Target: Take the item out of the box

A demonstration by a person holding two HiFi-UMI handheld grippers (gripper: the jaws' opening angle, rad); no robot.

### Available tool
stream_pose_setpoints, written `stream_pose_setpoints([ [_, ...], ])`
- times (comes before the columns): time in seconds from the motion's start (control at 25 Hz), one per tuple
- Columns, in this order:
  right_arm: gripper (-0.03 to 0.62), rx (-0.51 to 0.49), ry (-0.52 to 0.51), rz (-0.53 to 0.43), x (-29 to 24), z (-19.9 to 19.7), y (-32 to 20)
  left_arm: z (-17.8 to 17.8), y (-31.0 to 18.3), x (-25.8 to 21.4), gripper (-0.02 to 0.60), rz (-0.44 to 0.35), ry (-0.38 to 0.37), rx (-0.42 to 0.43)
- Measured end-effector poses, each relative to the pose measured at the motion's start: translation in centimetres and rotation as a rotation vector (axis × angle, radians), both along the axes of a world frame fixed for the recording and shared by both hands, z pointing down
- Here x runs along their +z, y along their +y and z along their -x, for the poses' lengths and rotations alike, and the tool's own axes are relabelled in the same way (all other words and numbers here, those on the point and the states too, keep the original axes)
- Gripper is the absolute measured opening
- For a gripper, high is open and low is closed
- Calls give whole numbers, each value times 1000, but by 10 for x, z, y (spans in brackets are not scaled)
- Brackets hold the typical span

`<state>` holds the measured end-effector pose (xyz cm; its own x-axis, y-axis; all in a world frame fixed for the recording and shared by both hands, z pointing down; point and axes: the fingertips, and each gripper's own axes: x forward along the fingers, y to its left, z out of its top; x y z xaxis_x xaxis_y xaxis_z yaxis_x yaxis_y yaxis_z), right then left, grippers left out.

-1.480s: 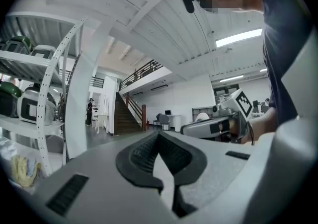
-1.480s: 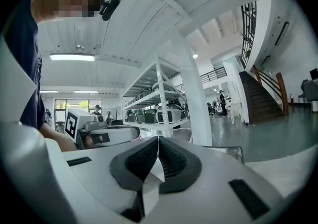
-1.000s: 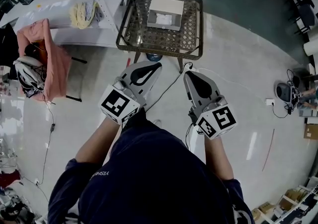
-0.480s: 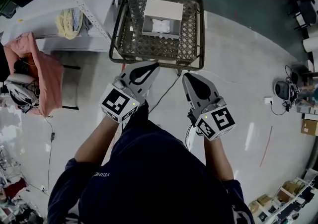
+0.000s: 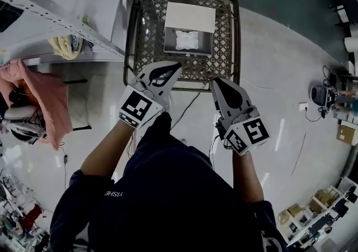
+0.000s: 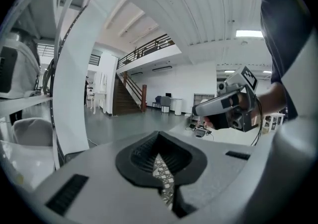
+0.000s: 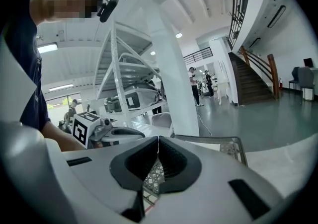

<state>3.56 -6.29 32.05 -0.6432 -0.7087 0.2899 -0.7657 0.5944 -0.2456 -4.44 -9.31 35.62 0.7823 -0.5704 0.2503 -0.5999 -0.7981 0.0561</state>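
A white open box (image 5: 189,36) stands on a wire-mesh table (image 5: 130,33) in the head view. A crumpled white item (image 5: 187,39) lies inside it. My left gripper (image 5: 178,65) is shut and empty, its tip over the table's near edge, short of the box. My right gripper (image 5: 215,80) is also shut and empty, just at the table's near rim, right of the left one. In the left gripper view the jaws (image 6: 159,133) meet, and the right gripper (image 6: 228,106) shows beyond. In the right gripper view the closed jaws (image 7: 158,138) point over the mesh table (image 7: 218,140).
A white metal shelving rack (image 5: 56,19) runs along the left, with a yellowish bundle (image 5: 67,47) under it. A pink cloth (image 5: 42,97) hangs at the far left. A black cable (image 5: 190,103) trails on the floor beneath the table. A small device (image 5: 319,95) sits on the floor at right.
Both grippers have moved forward to the table. The table and box now sit closer and larger in the head view; the gripper tips have reached its near edge.
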Motion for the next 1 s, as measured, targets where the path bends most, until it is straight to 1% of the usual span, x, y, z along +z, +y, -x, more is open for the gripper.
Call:
stream_pose_setpoints([
  [0.2,25,17,12,34,20,10,-49,4,-53,33,6,19,-69,51],
  [0.48,25,14,14,103,55,3,-86,-7,-105,92,9,61,-195,110],
  [0.64,25,-11,12,126,79,-2,-102,-13,-122,138,38,126,-257,125],
  [0.72,25,-25,8,139,93,-6,-109,-20,-129,159,50,139,-291,138],
  [1.0,25,-72,-24,207,138,-19,-127,-41,-143,233,108,214,-463,203],
])
